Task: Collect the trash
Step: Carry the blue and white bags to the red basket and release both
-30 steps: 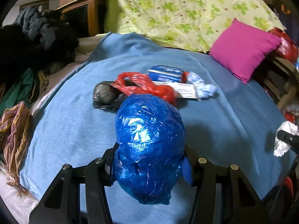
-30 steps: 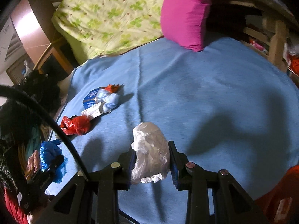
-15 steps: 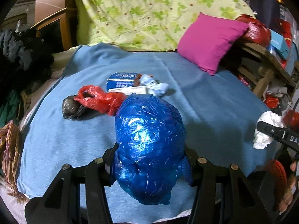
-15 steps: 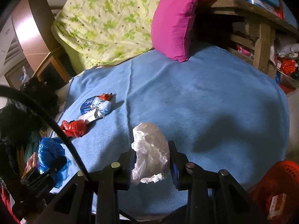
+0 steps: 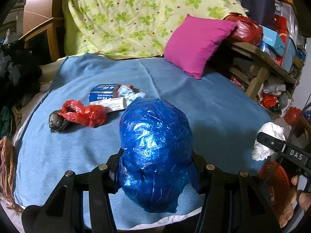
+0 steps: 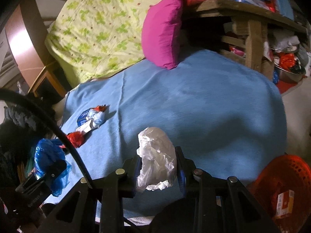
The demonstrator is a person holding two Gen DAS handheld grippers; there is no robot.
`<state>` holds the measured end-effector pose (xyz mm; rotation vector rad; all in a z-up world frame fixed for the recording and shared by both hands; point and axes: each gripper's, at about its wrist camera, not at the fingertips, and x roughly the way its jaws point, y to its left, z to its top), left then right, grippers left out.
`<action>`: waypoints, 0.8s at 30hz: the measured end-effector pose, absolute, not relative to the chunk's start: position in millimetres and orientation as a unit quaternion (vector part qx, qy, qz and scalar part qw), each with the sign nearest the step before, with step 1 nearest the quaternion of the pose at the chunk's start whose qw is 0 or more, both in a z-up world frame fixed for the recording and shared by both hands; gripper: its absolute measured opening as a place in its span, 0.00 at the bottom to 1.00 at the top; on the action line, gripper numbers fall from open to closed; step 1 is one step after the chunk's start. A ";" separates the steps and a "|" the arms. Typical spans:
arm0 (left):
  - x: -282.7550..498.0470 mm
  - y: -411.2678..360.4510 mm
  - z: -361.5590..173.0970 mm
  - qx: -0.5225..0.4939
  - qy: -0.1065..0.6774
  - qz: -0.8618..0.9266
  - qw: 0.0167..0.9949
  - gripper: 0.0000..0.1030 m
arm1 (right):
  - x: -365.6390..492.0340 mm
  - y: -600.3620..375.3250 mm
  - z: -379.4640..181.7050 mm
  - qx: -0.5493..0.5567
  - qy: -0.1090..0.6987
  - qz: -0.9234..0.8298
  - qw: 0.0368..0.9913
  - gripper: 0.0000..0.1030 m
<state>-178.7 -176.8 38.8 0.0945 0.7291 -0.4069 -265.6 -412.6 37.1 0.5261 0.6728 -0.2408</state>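
Observation:
My left gripper [image 5: 155, 167] is shut on a crumpled blue plastic bag [image 5: 155, 151], held above the near edge of the blue bedsheet [image 5: 204, 104]. My right gripper [image 6: 158, 167] is shut on a crumpled white plastic bag [image 6: 157, 159], also above the near edge; the bag shows in the left wrist view [image 5: 268, 136] at the right. On the sheet lie a red bag [image 5: 85, 114], a dark grey bag [image 5: 56, 120], a blue and white box [image 5: 103, 95], a white carton [image 5: 110, 104] and a pale wrapper [image 5: 128, 93]. An orange mesh basket [image 6: 281, 180] stands low at the right.
A magenta pillow [image 5: 196, 42] and a green-patterned quilt [image 5: 126, 15] lie at the back of the bed. A cluttered wooden shelf [image 5: 260, 58] stands to the right. Dark clothes [image 5: 17, 73] are piled at the left.
Both grippers have pulled back from the bed and swung right with their bags. The orange basket has come into view at the lower right.

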 end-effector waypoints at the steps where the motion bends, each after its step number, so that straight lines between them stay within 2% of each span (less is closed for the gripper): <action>1: -180.3 -178.8 39.6 0.047 0.353 -0.199 0.913 0.54 | -272.6 -413.0 39.3 0.257 0.321 -0.120 0.904 0.32; 16: -203.3 -211.5 45.7 0.061 0.348 -0.244 0.903 0.54 | -344.3 -443.4 55.4 0.257 0.294 -0.185 0.902 0.32; 24: -224.2 -254.3 46.9 0.085 0.346 -0.300 0.885 0.54 | -401.8 -485.3 48.2 0.268 0.292 -0.254 0.882 0.32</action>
